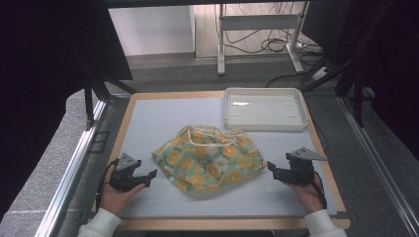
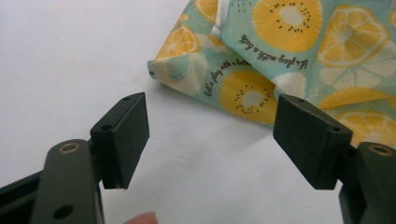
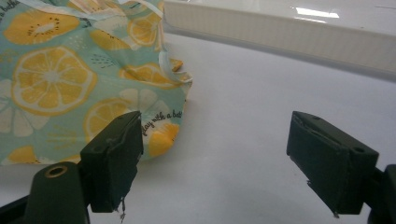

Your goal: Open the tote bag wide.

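Cloth (image 1: 207, 158) with the lemon print lies crumpled mid-table on the grey mat (image 1: 148, 123). I see my left gripper (image 1: 149, 178) near its left edge, jaws apart and empty; my right gripper (image 1: 272, 169) near its right edge, likewise apart. White tray (image 1: 301, 106) sits far right.

Your two forearms, in white sleeves, came in from the near edge, one hand at each side. Your left hand (image 1: 114, 195) held the left gripper (image 1: 148, 177) low over the surface, its jaws wide apart with nothing between them and aimed inward to the right. Your right hand (image 1: 309, 193) held the right gripper (image 1: 271, 169) level, its jaws also spread and empty, aimed inward to the left. Each gripper carried a grey three-cornered plate on top. A fingertip (image 2: 140, 218) showed beneath the left gripper's jaws.
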The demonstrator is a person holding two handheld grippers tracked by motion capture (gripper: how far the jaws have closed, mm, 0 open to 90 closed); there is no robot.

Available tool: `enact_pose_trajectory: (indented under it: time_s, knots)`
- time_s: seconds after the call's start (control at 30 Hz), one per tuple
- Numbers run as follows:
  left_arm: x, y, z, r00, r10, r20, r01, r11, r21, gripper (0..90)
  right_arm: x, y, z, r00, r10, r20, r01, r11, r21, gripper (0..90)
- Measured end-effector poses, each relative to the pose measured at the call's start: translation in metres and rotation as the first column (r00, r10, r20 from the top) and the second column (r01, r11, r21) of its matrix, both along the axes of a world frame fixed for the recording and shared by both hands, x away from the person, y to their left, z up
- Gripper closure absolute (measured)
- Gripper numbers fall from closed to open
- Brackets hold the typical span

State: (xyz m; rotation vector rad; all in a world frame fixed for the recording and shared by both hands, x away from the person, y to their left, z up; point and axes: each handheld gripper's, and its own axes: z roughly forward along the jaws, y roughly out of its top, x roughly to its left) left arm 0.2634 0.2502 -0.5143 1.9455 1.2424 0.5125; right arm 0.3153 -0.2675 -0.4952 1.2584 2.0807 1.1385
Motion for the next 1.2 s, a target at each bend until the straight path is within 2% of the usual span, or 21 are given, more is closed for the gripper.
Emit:
enact_pose_trajectory:
  time_s: [0.07, 0.1, 0.17, 0.2, 0.37, 0.47, 0.6, 0.67, 0.9, 1.2]
  knots:
    - [-0.001, 0.002, 0.001, 1.0, -0.002, 0.003, 0.002, 1.0, -0.006, 28.5, -0.002, 0.0, 0.002, 1.0, 0.001, 0.002, -0.001, 1.0, -0.001, 19.7]
    - [-0.003, 0.003, 0.001, 1.0, -0.003, 0.003, 0.003, 1.0, -0.005, 29.0, -0.002, -0.001, 0.004, 0.9999, 0.004, -0.01, -0.003, 0.999, 0.04, 20.4]
    - [-0.006, 0.007, 0.002, 1.0, 0.0, 0.008, 0.0, 1.0, 0.0, 29.6, -0.002, 0.0, 0.005, 0.9999, 0.003, -0.01, -0.002, 0.999, 0.047, 20.4]
    - [-0.008, 0.009, 0.003, 0.9999, 0.003, 0.01, -0.003, 1.0, -0.003, 29.7, -0.001, 0.003, 0.004, 1.0, 0.007, -0.006, -0.007, 1.0, 0.029, 20.4]
    - [-0.009, 0.008, 0.006, 0.9998, -0.004, 0.02, 0.004, 1.0, 0.0, 30.2, -0.001, 0.008, 0.003, 0.9996, 0.026, -0.004, -0.026, 1.0, -0.004, 20.5]
    - [-0.005, 0.005, 0.009, 0.9997, -0.019, 0.013, 0.019, 0.9996, -0.019, 30.8, -0.002, 0.007, 0.002, 0.9995, 0.03, -0.005, -0.03, 0.999, -0.012, 20.5]
    - [-0.003, 0.002, 0.014, 0.9995, -0.021, 0.022, 0.022, 0.9996, -0.019, 31.2, -0.003, 0.006, 0.002, 0.9998, 0.02, 0.001, -0.02, 0.999, -0.028, 20.7]
    - [-0.003, 0.0, 0.021, 0.9991, -0.021, 0.037, 0.022, 0.9996, -0.018, 31.3, -0.003, 0.005, 0.002, 0.9998, 0.02, 0.005, -0.02, 0.999, -0.027, 21.0]
    - [0.004, -0.005, 0.03, 0.9989, -0.024, 0.039, 0.025, 0.9995, -0.02, 31.4, -0.001, 0.008, 0.001, 0.9995, 0.03, 0.01, -0.03, 0.999, -0.04, 21.2]
    - [0.015, -0.012, 0.042, 0.9985, -0.028, 0.048, 0.03, 0.9986, -0.045, 31.3, -0.002, 0.011, 0.003, 0.9994, 0.032, 0.014, -0.032, 0.999, -0.044, 21.4]
